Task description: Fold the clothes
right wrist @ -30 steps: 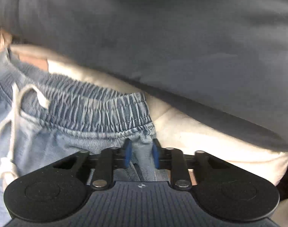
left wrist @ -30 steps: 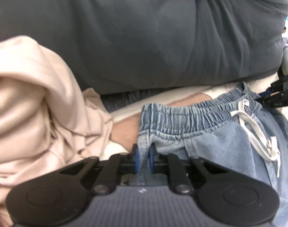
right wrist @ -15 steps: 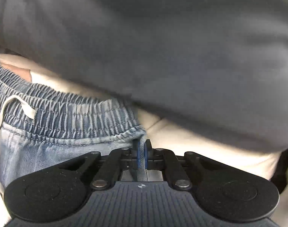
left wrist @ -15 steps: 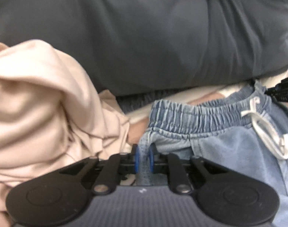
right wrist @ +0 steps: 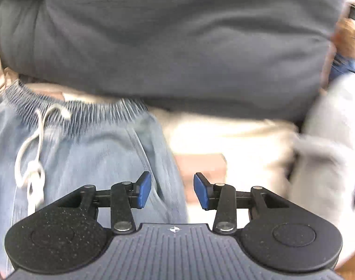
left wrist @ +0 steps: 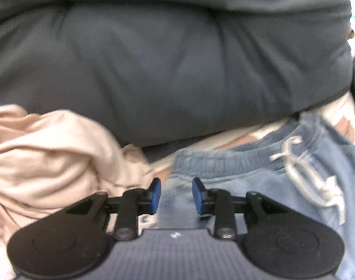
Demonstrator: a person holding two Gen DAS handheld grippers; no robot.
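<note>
Light blue denim shorts [left wrist: 259,186] with an elastic waistband and a white drawstring [left wrist: 301,172] lie flat in front of a dark grey cushion. My left gripper [left wrist: 176,194] stands open just behind the shorts' left waist corner, with blue cloth showing between its blue pads but not pinched. In the right wrist view the same shorts [right wrist: 84,158] fill the left half, drawstring [right wrist: 35,161] at the left. My right gripper [right wrist: 172,190] is open at the shorts' right edge, with the cloth edge under its left pad [right wrist: 143,192].
A big dark grey cushion [left wrist: 177,70] fills the back of both views. A crumpled pale pink garment [left wrist: 44,163] lies left of the shorts. A cream surface [right wrist: 224,137] lies under the shorts. A light grey cloth [right wrist: 329,151] sits at the right.
Both grippers were shut on the shorts' waist corners half a second ago; both have opened and let go, and have drawn back from the waistband. The shorts now lie flat.
</note>
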